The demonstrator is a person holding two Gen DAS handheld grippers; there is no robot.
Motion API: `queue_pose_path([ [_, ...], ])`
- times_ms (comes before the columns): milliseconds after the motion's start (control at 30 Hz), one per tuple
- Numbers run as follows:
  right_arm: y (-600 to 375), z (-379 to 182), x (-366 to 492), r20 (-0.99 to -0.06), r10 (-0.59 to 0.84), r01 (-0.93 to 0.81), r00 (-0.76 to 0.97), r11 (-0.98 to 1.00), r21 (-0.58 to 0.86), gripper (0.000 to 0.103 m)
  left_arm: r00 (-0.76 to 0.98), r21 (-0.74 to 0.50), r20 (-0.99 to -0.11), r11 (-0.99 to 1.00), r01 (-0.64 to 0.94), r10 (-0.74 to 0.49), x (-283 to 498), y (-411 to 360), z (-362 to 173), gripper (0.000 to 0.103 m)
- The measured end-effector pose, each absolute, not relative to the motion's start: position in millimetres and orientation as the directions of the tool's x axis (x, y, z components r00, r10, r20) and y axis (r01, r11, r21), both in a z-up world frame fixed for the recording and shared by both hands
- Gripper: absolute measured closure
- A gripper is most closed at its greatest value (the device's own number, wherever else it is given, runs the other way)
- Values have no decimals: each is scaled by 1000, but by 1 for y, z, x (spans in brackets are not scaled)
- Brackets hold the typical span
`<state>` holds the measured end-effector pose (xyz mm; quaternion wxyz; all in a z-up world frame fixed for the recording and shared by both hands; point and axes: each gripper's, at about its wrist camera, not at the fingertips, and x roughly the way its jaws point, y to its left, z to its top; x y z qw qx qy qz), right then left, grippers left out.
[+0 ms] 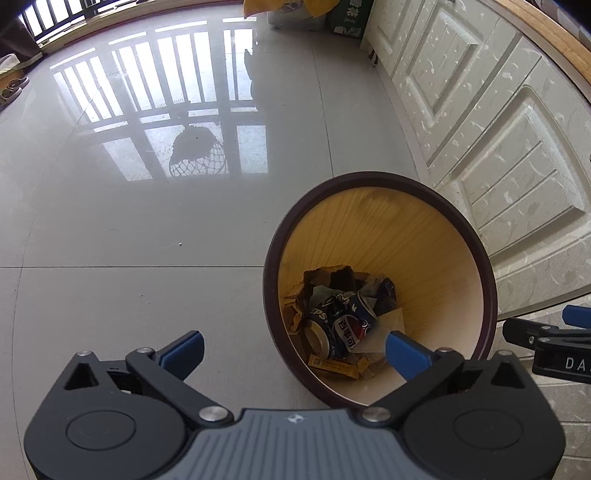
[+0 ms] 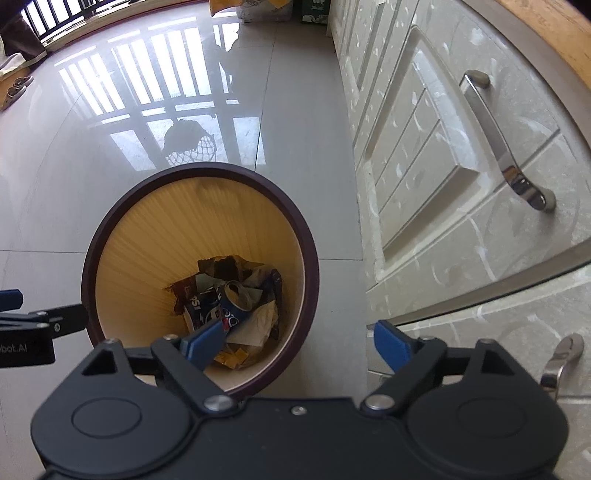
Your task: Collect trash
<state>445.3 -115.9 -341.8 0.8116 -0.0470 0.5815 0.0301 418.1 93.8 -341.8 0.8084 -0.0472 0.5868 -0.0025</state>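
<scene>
Looking down at a glossy grey tile floor (image 1: 147,240) that mirrors a barred window (image 1: 166,85) so cleanly you can count the bars. The landmark is the round trash bin (image 1: 380,181), dark brown rim and yellow ribbed inside, standing on the floor just beside a run of cream panelled cabinets (image 1: 498,147). In the right wrist view the same bin (image 2: 199,170) sits left of the cabinet doors, which have curved metal handles (image 2: 506,147).

Down in the bottom of the bin lies the trash: crushed blue Pepsi cans (image 1: 351,325), crumpled paper (image 1: 384,332) and a yellow wrapper (image 1: 332,367) (all already inside, nothing on the floor around the bin that I can make out).

Left tool (image 1: 295,350) hangs above the near-left edge of the bin, blue fingertips spread wide with nothing between them, its right tip over the bin's opening. Right tool (image 2: 297,345) hovers over the near-right rim, also spread and empty, its left tip over the opening and the other toward the cabinets.

Far beyond the bin, against the back wall, sit a yellow bag (image 1: 291,9) and a green box (image 1: 351,18). A pair of sandals (image 1: 13,90) rests far off to the bin's left.
</scene>
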Motion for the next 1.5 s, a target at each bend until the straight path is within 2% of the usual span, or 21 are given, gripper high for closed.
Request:
queue_pose_path([
  [200,-117,-337,436,-939,-17,-104,344,993,-56,0,304,-70,-951,996,-52,-51,410,95,-339,0],
  [967,-103,-265,392,-875,4,-160,483,984,-84,0,425,-48,-905,997,-61,-17,364,109,-275,0],
  [1500,-107,-191,334,-766,52,-171,641,982,-77,0,576,-77,-817,990,-122,7,305,128,-202,0],
])
